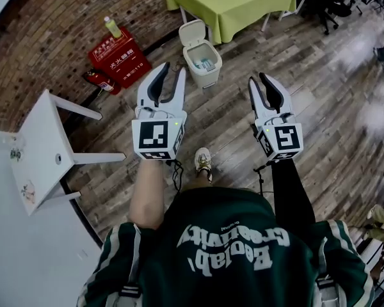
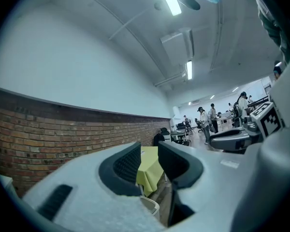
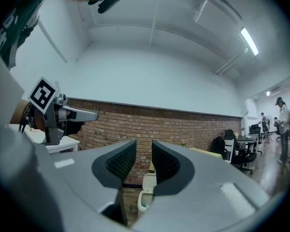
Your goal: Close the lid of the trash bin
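Observation:
A small cream trash bin (image 1: 203,62) stands on the wooden floor ahead of me, its lid (image 1: 193,32) tipped up and open, with something bluish inside. Both grippers point level toward it and stop short of it. My left gripper (image 1: 173,69) is open and empty, just left of the bin. My right gripper (image 1: 258,78) is open and empty too, farther off to the bin's right. In the right gripper view the bin (image 3: 145,196) shows low between the jaws with its lid (image 3: 149,181) upright. The left gripper view catches only the bin's rim (image 2: 151,205) below the jaws.
A table with a green cloth (image 1: 233,2) stands just behind the bin. A red fire-equipment box (image 1: 120,57) with a bottle (image 1: 113,26) on it sits by the brick wall at left. A white table (image 1: 41,149) is close on my left. Office chairs (image 1: 333,5) and people (image 2: 210,117) are farther off.

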Motion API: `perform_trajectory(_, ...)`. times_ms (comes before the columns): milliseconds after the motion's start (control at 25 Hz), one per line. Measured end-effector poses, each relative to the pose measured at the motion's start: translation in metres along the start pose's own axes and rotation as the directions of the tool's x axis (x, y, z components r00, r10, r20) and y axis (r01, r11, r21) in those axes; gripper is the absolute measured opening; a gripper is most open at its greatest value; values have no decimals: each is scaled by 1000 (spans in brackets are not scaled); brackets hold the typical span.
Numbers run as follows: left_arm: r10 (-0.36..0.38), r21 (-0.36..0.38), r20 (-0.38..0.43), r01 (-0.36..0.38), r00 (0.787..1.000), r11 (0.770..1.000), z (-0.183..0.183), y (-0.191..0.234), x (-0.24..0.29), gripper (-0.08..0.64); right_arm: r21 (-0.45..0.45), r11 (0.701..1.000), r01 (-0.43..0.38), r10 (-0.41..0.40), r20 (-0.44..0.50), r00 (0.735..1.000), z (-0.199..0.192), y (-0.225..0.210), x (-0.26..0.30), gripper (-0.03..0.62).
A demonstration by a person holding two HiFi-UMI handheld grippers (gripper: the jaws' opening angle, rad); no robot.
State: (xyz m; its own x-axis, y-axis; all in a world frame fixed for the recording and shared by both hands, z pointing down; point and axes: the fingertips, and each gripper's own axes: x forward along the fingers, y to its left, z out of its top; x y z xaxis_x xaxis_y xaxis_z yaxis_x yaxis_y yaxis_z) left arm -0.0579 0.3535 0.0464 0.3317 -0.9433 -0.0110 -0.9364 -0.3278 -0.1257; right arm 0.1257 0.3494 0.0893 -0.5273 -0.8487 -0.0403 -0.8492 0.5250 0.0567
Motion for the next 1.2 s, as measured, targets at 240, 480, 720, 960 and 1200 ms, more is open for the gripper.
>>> perform_trajectory(240, -9, 5, -4, 9, 1000, 1000, -6, 43, 37, 117, 9, 1000, 3, -3, 4, 1000, 0, 1, 56, 116)
perform_trajectory(480, -12, -2, -11, 12, 1000, 1000, -18, 79, 71, 117, 1, 1000, 8, -8, 11, 1000, -1, -1, 104, 116)
perform_trajectory(720, -24, -1, -9, 24, 1000, 1000, -24, 109, 96, 117, -8, 1000, 19, -19, 18, 1000, 0, -2, 145, 117)
perform_trajectory(960, -23, -4, -8, 23, 1000, 1000, -30, 133, 114, 117, -9, 1000, 25, -25, 9, 1000, -3, -4, 176, 126)
perform_trajectory(1200, -20, -5, -12, 20, 1000, 1000, -39, 148, 132, 117, -8, 1000, 21, -21, 1, 1000, -8, -7, 197, 139)
